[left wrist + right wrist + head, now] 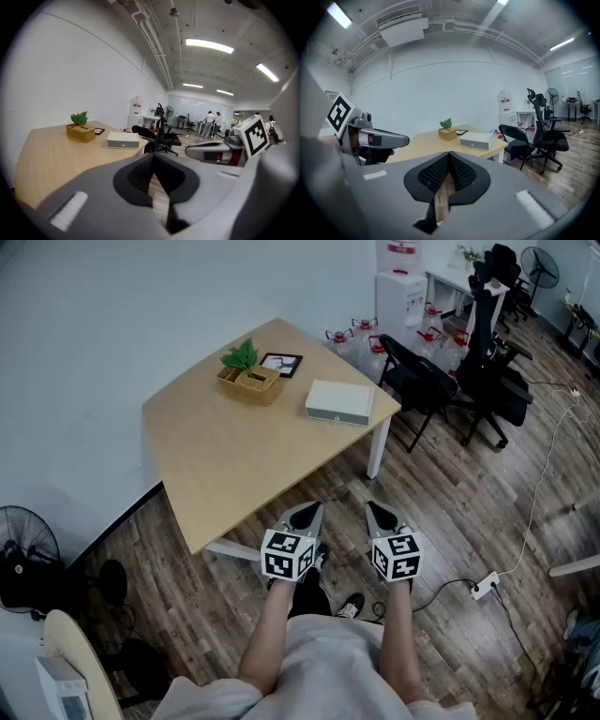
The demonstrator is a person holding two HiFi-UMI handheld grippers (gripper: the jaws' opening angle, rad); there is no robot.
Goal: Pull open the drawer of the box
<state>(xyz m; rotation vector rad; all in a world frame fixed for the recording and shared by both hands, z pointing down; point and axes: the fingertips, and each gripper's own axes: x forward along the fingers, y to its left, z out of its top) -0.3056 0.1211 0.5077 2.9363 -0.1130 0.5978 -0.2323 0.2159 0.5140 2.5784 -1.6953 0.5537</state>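
Both grippers, left (312, 512) and right (374, 512), are closed and empty above the wooden floor (469, 512), short of the pale surface (216, 456). The box (339, 402) lies near its far right corner, well apart from both grippers. Its long axis runs left to right and its shut drawer front faces the person. Black office chairs (487, 371) stand beyond.

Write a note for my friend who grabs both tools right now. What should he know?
Left tool: shut, empty, held over the floor, short of the table.
Right tool: shut, empty, beside the left one.
Box: on the table's far corner, near the plant basket; its drawer looks closed.
Done: nothing yet.
Left: reach the box, grip the drawer front, pull it open.
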